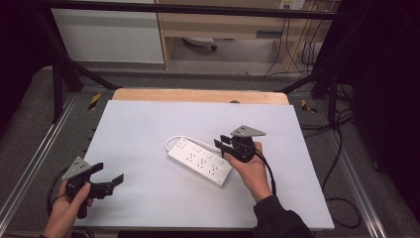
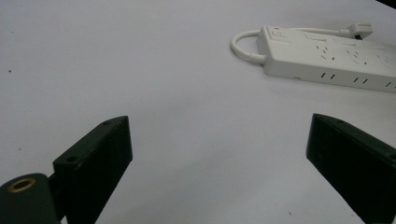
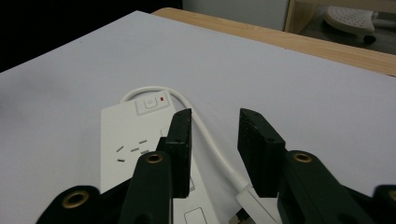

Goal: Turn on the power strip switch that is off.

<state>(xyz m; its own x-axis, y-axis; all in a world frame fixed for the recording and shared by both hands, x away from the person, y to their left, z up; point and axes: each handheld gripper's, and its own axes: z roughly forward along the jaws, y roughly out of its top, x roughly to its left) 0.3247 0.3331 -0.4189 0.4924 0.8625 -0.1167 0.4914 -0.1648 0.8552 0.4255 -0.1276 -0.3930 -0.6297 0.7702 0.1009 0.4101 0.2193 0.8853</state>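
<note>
Power strip: the white power strip (image 1: 200, 161) lies flat near the middle of your table (image 1: 148, 124), its cable (image 3: 205, 130) looping back along its far side.
Right gripper: your right gripper (image 1: 227, 144) sits at the strip's right end; its fingers (image 3: 180, 140) are apart, with the cable running between them.
Left gripper: your left gripper (image 1: 108, 174) hovers at the near left corner, well apart from the strip, fingers (image 2: 98, 158) spread wide on nothing.
</note>
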